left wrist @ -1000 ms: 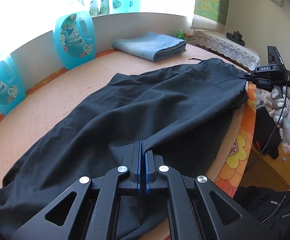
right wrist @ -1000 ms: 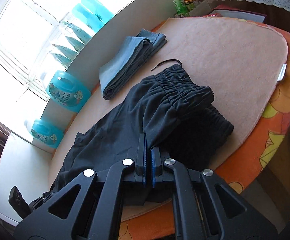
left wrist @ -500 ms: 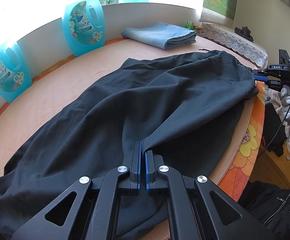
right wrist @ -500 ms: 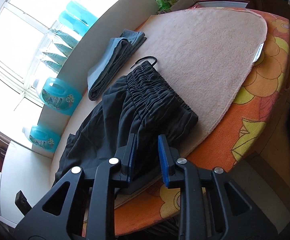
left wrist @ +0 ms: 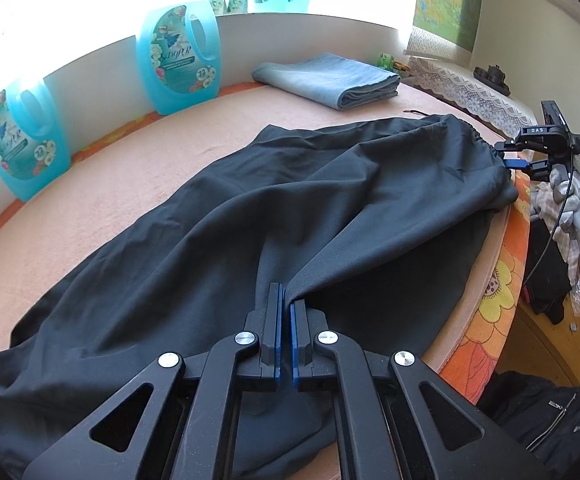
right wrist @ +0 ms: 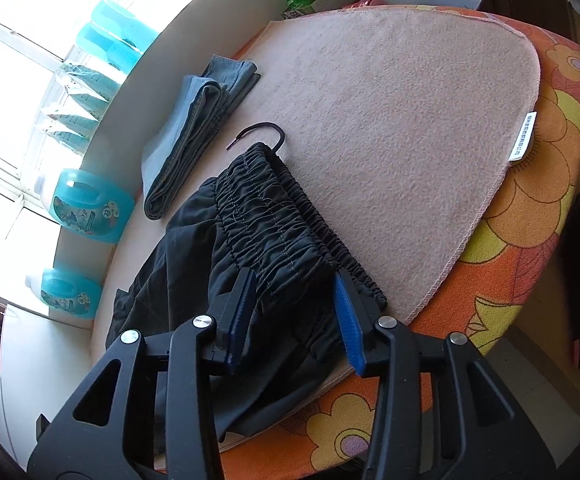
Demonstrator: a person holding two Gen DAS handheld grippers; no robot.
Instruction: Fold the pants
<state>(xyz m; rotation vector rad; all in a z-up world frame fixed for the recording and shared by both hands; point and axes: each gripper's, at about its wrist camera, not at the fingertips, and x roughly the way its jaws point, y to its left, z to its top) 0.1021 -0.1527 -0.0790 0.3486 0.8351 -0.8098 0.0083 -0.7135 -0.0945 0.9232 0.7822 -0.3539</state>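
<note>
Black pants [left wrist: 250,216] lie spread across the pink table mat [left wrist: 102,184], waistband at the far right. My left gripper [left wrist: 285,300] is shut on a pinch of black fabric at the near edge. In the right wrist view the elastic waistband [right wrist: 274,224] lies gathered on the mat [right wrist: 390,112], with a black drawstring [right wrist: 258,132] curling beyond it. My right gripper [right wrist: 294,292] is open, its blue pads astride the near end of the waistband. It also shows in the left wrist view [left wrist: 510,156] at the waistband.
Folded blue jeans [left wrist: 330,80] lie at the far side. Blue detergent bottles [left wrist: 178,56] stand along the window wall. The orange flowered cloth [right wrist: 530,200] covers the table edge at right. Part of the pants hangs over the near edge.
My right gripper has opened and let go of the waistband, which now lies on the mat. My left gripper has kept its hold on the fabric.
</note>
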